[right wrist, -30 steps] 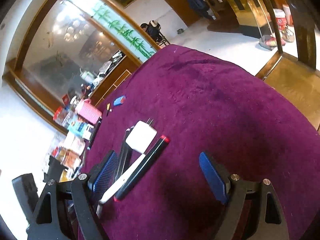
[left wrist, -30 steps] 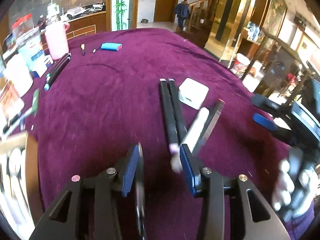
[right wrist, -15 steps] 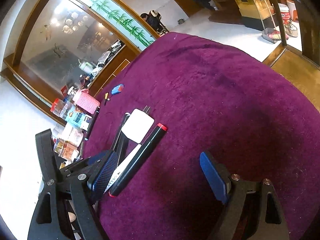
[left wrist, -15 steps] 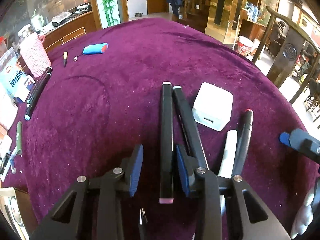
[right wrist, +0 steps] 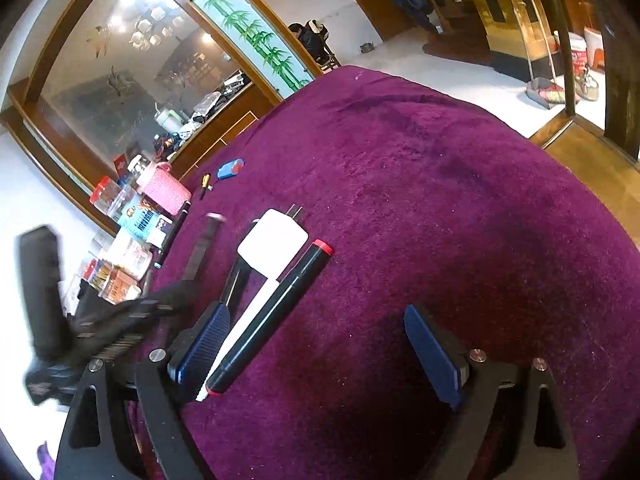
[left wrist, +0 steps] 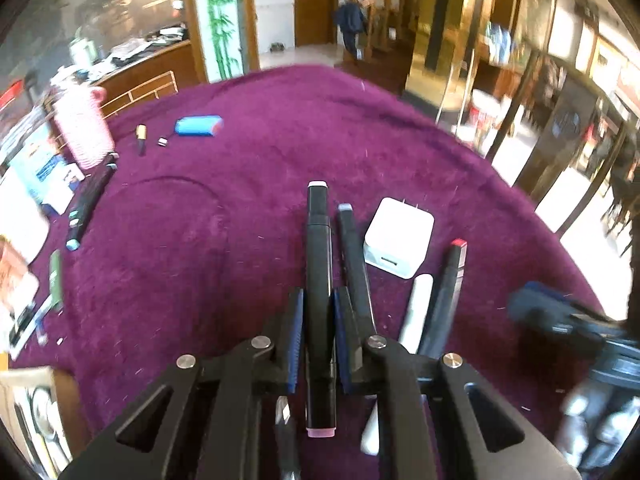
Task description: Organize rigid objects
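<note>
Two grippers over purple cloth (left wrist: 260,152). Left gripper (left wrist: 316,334) jaws closing, pinching black marker (left wrist: 318,264) with pink end nearest camera. Right gripper (right wrist: 316,344) jaws opening, nothing between. Beyond: second marker (left wrist: 352,256), white charger (left wrist: 400,236).

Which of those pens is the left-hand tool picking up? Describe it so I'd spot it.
On the purple tablecloth, find the white charger and the pens beside it. The left gripper is closing on the black marker, left of the others. It alone has a pink near end and a white far tip.
</note>
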Tool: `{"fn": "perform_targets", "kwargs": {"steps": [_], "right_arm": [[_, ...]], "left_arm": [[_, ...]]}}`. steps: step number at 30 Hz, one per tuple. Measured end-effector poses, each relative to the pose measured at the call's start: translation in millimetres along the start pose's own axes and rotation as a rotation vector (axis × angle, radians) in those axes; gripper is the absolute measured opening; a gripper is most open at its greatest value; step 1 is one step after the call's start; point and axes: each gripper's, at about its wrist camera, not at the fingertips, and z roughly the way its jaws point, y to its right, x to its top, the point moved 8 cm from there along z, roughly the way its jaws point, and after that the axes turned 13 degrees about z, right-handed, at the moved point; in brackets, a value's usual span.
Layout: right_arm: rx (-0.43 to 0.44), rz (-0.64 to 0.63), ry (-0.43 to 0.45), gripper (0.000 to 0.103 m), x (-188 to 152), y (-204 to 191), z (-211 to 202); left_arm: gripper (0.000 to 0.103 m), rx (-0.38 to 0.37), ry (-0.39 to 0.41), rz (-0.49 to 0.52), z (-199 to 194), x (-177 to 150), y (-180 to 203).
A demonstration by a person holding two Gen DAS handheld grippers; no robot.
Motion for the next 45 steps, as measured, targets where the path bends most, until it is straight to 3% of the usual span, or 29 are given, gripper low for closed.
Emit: {"fn": "perform_targets", "kwargs": {"steps": [5,10,12,14,18,22,24,26,27,29,30,32,38,45], "right_arm": [[-0.013,-0.012,0.005,0.092,-1,0,1],[-0.087,-0.084,0.001,0.091,-8,-10,3],[-0.09,-0.135,-0.002,0.091,-23,-27,-4],[-0.022,-0.18,-0.036,0.09,-48,-60,-11],[0.008,-0.365,-0.107,0.087,-103,-123,-5],[-0.043,-0.46,-0.18,0.069,-141,-151,27],[-0.088,-0.457,-0.204,0.066,-148,-151,42],[-0.139,-0.448,-0.209,0.048,-152,-145,54],[-0.164,-0.446,-0.213,0.045,-155,-142,60],[-0.194,-0.479,-0.171,0.021,-158,-143,59],[-0.216,-0.499,-0.152,0.02,-158,-143,58],[-0.202,-0.488,-0.155,0.012,-157,-140,56],[-0.078,-0.392,-0.171,0.012,-151,-150,38],[0.092,-0.389,-0.233,0.012,-169,-197,15]], "left_arm": [[0.014,-0.029,0.106,-0.103,-75,-23,-24],[0.014,-0.03,0.175,-0.204,-144,-75,-48],[0.014,-0.016,0.19,-0.235,-161,-96,-56],[0.014,0.02,0.201,-0.258,-176,-119,-65],[0.014,0.024,0.226,-0.344,-198,-156,-84],[0.014,0.098,0.237,-0.394,-216,-193,-105],[0.014,0.109,0.23,-0.419,-220,-208,-114],[0.014,0.119,0.221,-0.451,-222,-225,-125],[0.014,0.123,0.217,-0.463,-223,-230,-129],[0.014,0.128,0.211,-0.493,-223,-243,-139],[0.014,0.128,0.208,-0.505,-222,-247,-143],[0.014,0.125,0.204,-0.529,-219,-256,-149],[0.014,0.127,0.162,-0.573,-208,-275,-158],[0.014,0.127,0.083,-0.618,-194,-294,-163]]}}
